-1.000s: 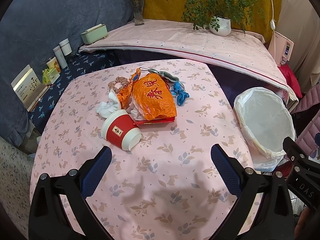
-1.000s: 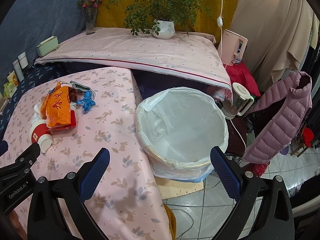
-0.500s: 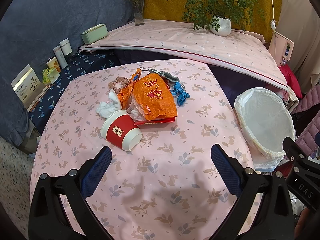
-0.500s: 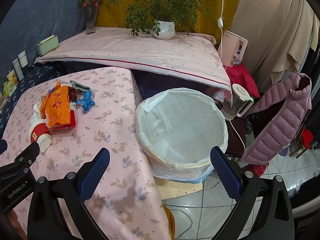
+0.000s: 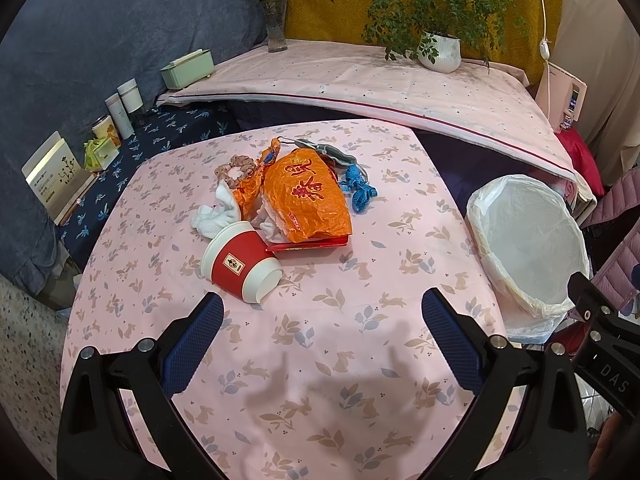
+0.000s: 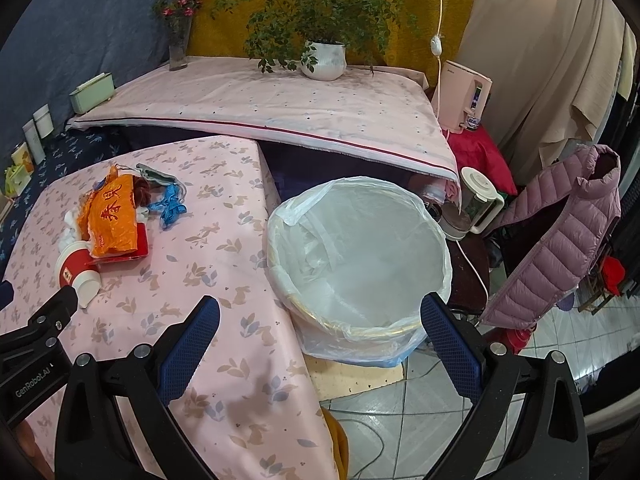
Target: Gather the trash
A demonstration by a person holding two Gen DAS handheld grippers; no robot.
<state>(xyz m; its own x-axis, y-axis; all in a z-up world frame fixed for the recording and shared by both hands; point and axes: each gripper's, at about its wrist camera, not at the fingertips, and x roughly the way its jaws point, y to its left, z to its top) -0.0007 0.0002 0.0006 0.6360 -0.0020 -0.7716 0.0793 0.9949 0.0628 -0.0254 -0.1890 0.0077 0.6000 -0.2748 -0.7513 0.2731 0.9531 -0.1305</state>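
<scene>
Left gripper [image 5: 322, 322] jaws wide apart, empty, above table [image 5: 320, 380], no real shift from a second ago. Red paper cup [image 5: 240, 266] lies tipped just ahead, touching orange bag [image 5: 306, 200]. Right gripper [image 6: 320, 326] spread, empty, same spot over lined trash bin [image 6: 360, 248] beside table.

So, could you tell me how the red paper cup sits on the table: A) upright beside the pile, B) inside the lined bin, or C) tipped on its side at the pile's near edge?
C: the red paper cup lies on its side on the table, against the trash pile.
</scene>
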